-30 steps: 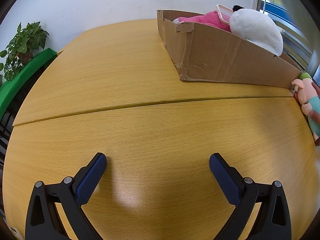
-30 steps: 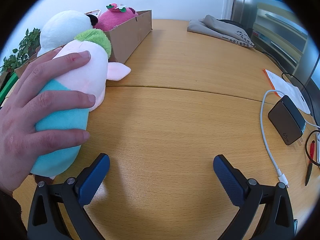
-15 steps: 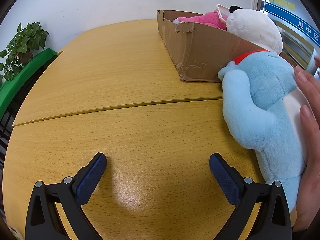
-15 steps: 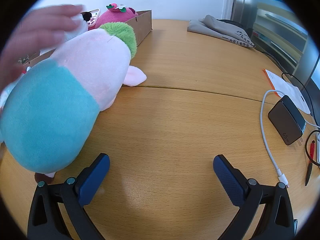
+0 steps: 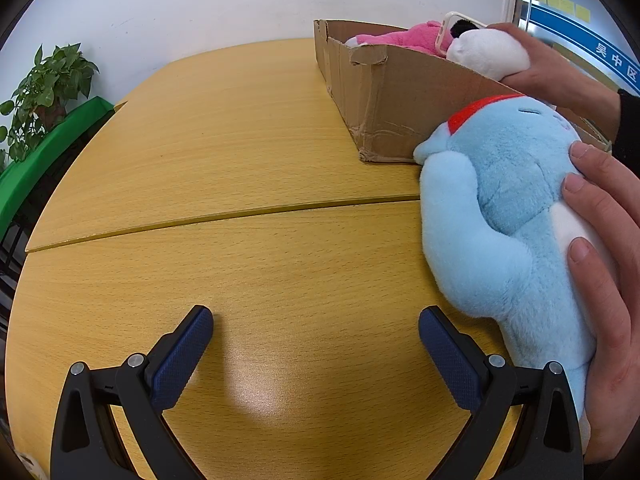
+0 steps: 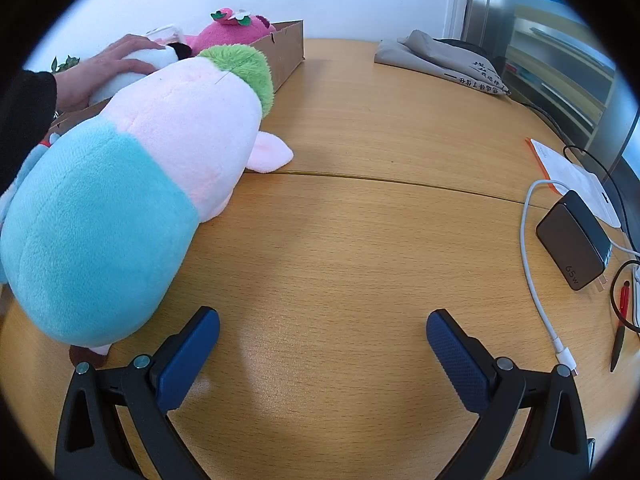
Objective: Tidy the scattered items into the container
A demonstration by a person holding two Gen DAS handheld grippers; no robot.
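- Left wrist view: the left gripper (image 5: 316,334) hovers low over the wooden surface (image 5: 240,184), jaws spread wide with nothing between them.
- A bare hand (image 5: 604,264) now presses the blue plush (image 5: 504,232) flat on the surface, its head touching the near wall of the cardboard box (image 5: 384,104). A second ago that spot was bare; half a second ago the toy had just arrived.
- A second hand (image 5: 552,76) has reached over the box and grips the white plush (image 5: 488,54), which sits inside beside the pink plush (image 5: 396,38).
- Right wrist view: the right gripper (image 6: 322,338) is likewise wide open and empty, unmoved over the surface.
- The pink-and-teal plush (image 6: 132,196) lies released just left of the gripper, green-tufted head towards the box (image 6: 288,52); the hand that held it a second ago now rests on the white toy.
- A charger (image 6: 572,248), its white cable (image 6: 536,280), a red pen (image 6: 620,328) and a grey bag (image 6: 440,58) lie well apart on the right.
- Judgement: toys are being laid out rather than tidied, so at least two items await collection; the pink-and-teal one is nearest the right gripper.
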